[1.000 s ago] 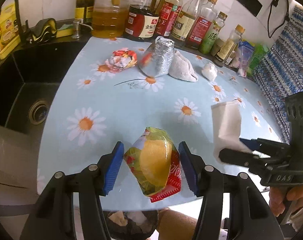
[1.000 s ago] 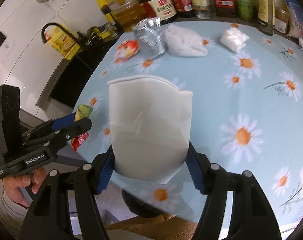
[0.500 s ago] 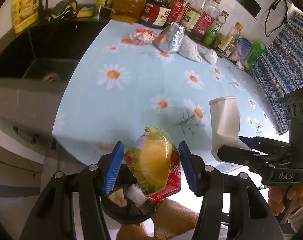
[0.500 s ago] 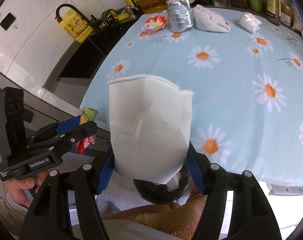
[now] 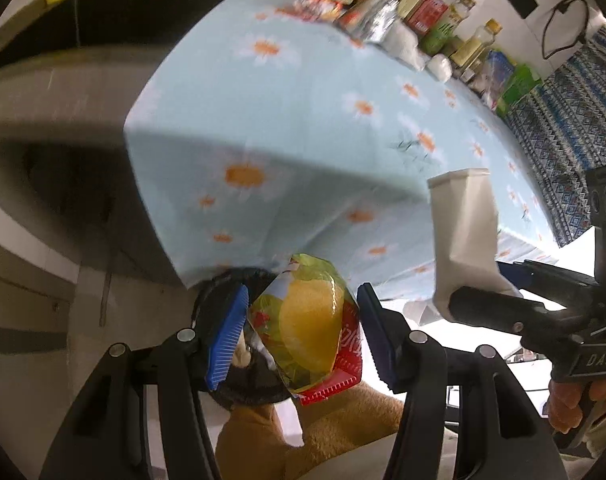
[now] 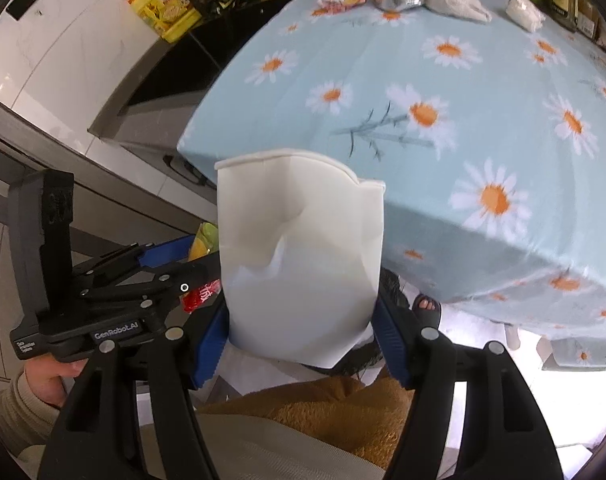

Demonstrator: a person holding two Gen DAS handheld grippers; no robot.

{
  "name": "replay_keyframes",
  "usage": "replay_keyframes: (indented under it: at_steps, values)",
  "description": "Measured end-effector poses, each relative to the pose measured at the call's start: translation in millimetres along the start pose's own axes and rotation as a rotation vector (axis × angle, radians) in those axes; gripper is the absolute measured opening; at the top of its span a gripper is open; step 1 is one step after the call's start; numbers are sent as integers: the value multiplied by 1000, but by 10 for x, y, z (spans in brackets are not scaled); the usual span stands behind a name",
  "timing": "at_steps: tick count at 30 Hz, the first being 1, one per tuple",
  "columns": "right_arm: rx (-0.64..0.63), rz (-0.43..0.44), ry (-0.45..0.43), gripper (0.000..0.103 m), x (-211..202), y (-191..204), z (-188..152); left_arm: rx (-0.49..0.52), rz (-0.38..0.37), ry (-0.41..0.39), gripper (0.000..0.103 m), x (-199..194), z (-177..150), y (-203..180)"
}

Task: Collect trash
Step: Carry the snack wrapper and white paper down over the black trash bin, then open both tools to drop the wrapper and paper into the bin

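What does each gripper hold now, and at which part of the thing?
The left gripper holds a yellow snack wrapper by its two side edges. The right gripper holds a crumpled white paper cup by the sides of its lower part.

- I see a yellow, green and red snack wrapper (image 5: 309, 326).
- My paper cup (image 6: 299, 256) is plain white.
- The worktop (image 6: 483, 92) cloth is pale blue with orange-centred white daisies.
- The fingers' pads (image 5: 227, 338) are blue.
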State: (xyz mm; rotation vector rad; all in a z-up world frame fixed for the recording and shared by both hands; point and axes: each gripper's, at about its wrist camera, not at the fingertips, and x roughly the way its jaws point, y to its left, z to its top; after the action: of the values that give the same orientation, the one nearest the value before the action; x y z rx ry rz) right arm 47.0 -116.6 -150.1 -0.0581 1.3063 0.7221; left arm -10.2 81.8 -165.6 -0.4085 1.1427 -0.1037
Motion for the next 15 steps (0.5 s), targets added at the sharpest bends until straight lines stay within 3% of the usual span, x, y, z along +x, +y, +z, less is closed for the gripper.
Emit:
replay_keyframes:
  at_steps: [15]
  values:
    - [28, -39, 129, 66, 541, -24, -285, -69, -23, 157, 55, 521, -381, 362]
